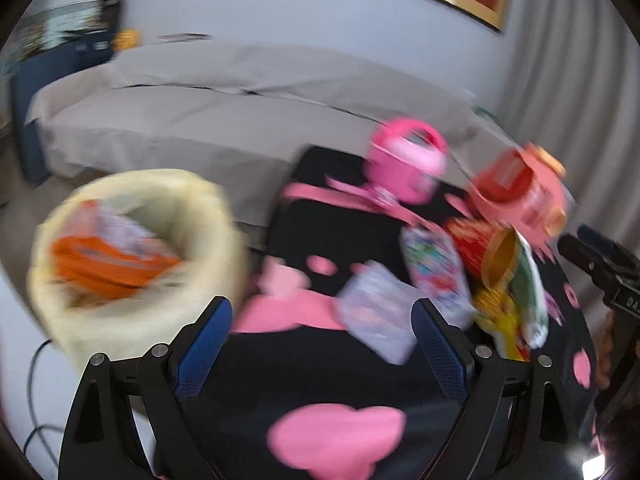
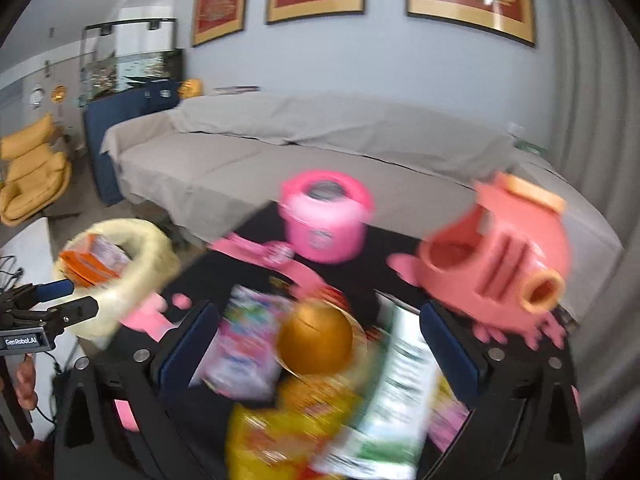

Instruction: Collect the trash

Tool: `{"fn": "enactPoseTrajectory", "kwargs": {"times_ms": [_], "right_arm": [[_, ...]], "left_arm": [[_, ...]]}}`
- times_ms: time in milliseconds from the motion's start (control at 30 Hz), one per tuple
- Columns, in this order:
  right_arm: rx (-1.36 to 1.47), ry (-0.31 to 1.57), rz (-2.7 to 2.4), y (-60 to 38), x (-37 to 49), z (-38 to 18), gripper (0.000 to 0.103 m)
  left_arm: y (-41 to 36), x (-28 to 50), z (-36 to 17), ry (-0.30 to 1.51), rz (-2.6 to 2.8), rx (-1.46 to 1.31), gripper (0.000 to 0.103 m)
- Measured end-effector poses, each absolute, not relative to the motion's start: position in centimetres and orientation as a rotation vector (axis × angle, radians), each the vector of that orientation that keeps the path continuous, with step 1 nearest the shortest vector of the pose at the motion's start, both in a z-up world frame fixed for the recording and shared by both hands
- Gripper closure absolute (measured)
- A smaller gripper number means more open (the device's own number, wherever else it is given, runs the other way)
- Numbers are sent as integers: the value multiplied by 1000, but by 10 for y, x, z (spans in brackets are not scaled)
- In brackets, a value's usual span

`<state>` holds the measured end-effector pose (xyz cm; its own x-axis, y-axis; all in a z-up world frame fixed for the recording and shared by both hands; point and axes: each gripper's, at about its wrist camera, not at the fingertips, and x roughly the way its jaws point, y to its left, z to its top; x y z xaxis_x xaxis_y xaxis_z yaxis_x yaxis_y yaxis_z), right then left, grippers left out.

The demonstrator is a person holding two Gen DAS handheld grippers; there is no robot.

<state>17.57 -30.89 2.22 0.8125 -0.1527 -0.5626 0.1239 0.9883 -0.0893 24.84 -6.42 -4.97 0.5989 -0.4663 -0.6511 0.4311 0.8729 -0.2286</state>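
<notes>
A bin lined with a pale yellow bag (image 1: pixel 132 240) stands left of the black table with pink spots (image 1: pixel 320 380); an orange packet (image 1: pixel 108 264) lies inside. It also shows in the right wrist view (image 2: pixel 132 276). My left gripper (image 1: pixel 322 320) is open and empty above the table, near a clear wrapper (image 1: pixel 376 312). My right gripper (image 2: pixel 316 340) is open over a pile of trash: a colourful packet (image 2: pixel 248 340), a red and gold tub on its side (image 2: pixel 316 336), a yellow wrapper (image 2: pixel 280 428) and a white and green wrapper (image 2: pixel 392 400). Both views are blurred.
A pink toy pot (image 2: pixel 326 216) and a salmon toy appliance (image 2: pixel 508 256) stand at the table's far side. A grey covered sofa (image 2: pixel 320 152) runs behind. A cable (image 1: pixel 36 380) trails on the floor by the bin. A yellow armchair (image 2: pixel 32 172) stands far left.
</notes>
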Motion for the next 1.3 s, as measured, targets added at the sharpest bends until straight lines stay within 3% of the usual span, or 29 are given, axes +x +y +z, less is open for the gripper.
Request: {"fn": "enactPoseTrajectory", "kwargs": {"times_ms": [300, 533, 600, 800, 1033, 1300], "right_arm": [[-42, 604, -291, -366, 130, 3, 1], [55, 595, -363, -405, 109, 0, 1], [79, 589, -376, -413, 102, 0, 1], [131, 592, -396, -431, 85, -5, 1], [190, 608, -340, -431, 83, -13, 1], [134, 669, -207, -391, 128, -22, 1]], "left_arm": [[-123, 235, -57, 860, -662, -39, 13], [-173, 213, -71, 967, -797, -32, 27], [-189, 208, -73, 974, -817, -18, 32], [-224, 204, -85, 1018, -843, -6, 73], [-194, 193, -69, 952, -812, -23, 83], [-105, 192, -57, 861, -603, 34, 83]]}}
